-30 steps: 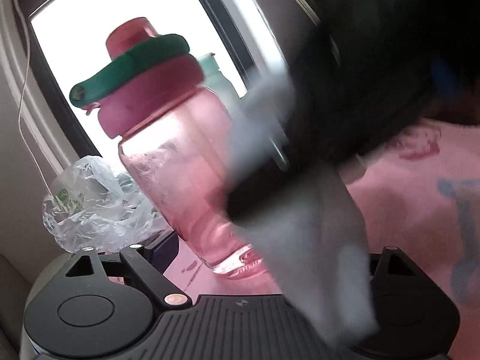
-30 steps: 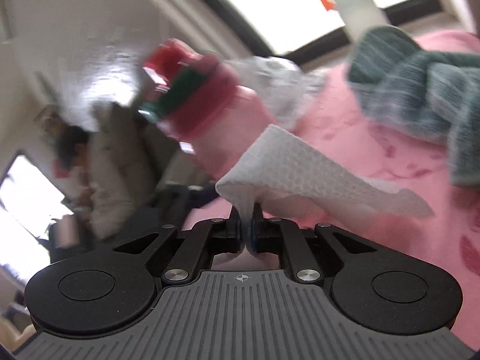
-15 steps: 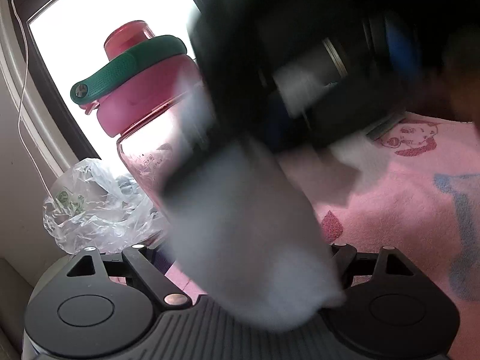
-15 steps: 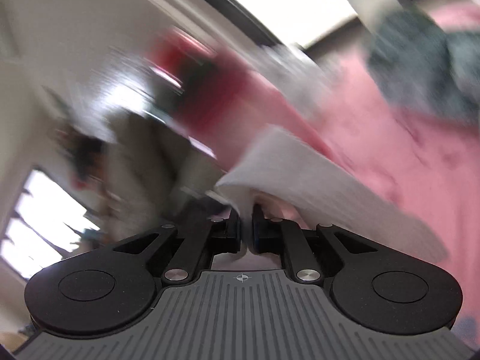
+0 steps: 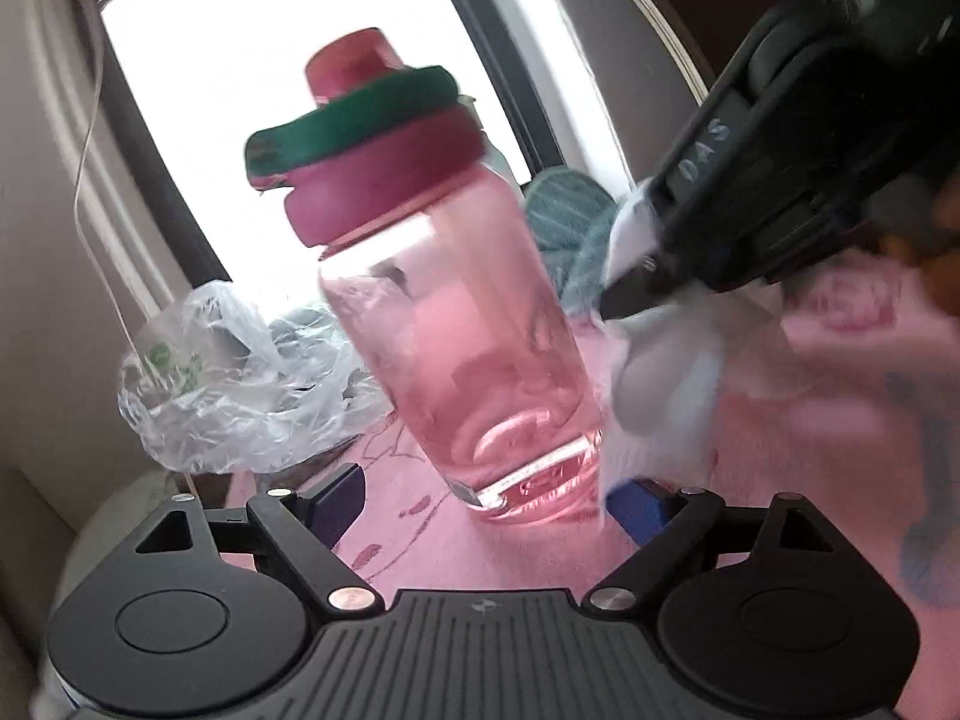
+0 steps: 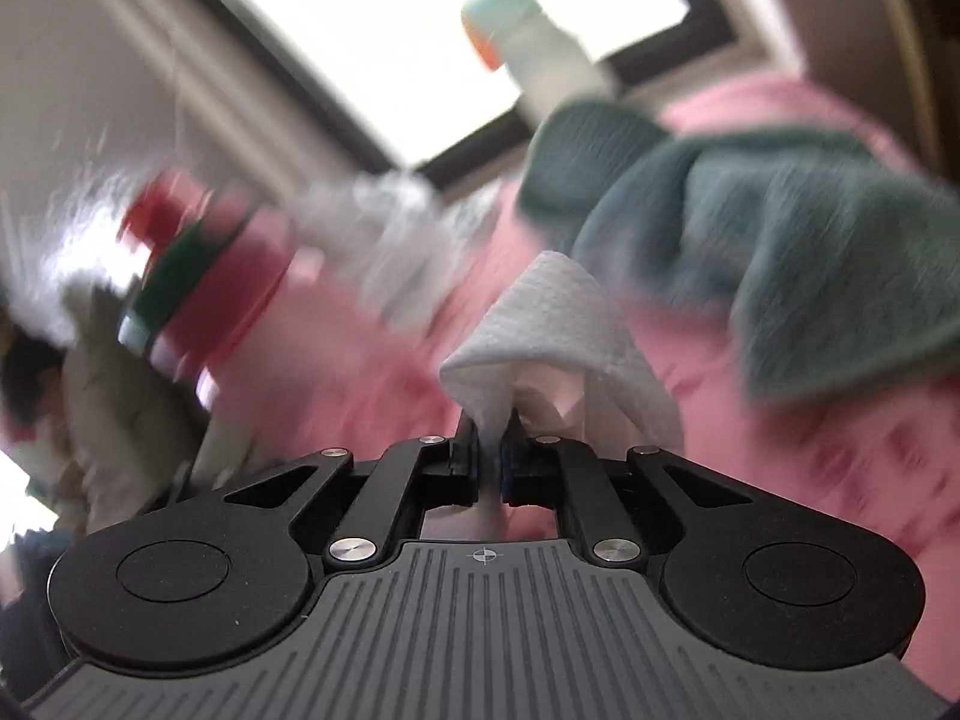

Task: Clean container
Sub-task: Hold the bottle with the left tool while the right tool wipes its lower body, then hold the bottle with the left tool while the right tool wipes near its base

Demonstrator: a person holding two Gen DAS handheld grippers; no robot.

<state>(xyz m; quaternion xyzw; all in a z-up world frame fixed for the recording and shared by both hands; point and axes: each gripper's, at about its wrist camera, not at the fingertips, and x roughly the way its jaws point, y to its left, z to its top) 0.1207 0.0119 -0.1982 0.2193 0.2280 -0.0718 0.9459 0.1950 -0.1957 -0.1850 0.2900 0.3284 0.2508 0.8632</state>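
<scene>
Beside the window, the right gripper is pinching a paper towel against the light, slick pink bottle, best steadied low between the left gripper's wide-open, empty jaws.

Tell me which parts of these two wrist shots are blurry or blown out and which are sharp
Left wrist view: the window is blown out white, backlighting the pink bottle; the right gripper and its paper towel smear with motion. Right wrist view: the paper towel in the fingers is sharp, while the bottle and teal towel are streaked.
</scene>
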